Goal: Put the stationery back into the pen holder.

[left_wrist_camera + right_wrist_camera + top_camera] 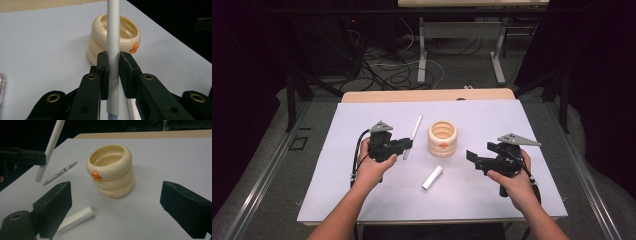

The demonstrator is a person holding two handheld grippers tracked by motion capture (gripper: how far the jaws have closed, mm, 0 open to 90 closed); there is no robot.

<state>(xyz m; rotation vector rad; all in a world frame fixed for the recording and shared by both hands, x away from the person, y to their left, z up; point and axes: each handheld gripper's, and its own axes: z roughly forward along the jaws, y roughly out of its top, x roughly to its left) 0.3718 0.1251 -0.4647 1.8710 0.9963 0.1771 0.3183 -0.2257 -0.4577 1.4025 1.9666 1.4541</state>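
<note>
White and capless, a short plastic pen cap [432, 177] lies on the pale lilac desk [362, 200] nearest the person, between the two hands. Above it to the left, the left hand-held gripper [408, 144] is clamped on a long white pen barrel [113, 50], its pads pressing both sides, so the pen is lifted clear of the desk with its far end tilted away. The right hand-held gripper [470, 155] stands wide with nothing between its jaws. Beyond both, mid-desk, sits a cream plastic pen holder shaped like stacked rings with a small orange knob [111, 171]. Farther off in the right gripper view, a thin clear pen refill [60, 173] lies on the desk.

The grip sits low on the barrel, so I judge the pen could pivot or slip between the pads when moved; a tilted tip could catch the holder's rim and tip it over. Faint small print runs near the holder's base, too blurred to read.
</note>
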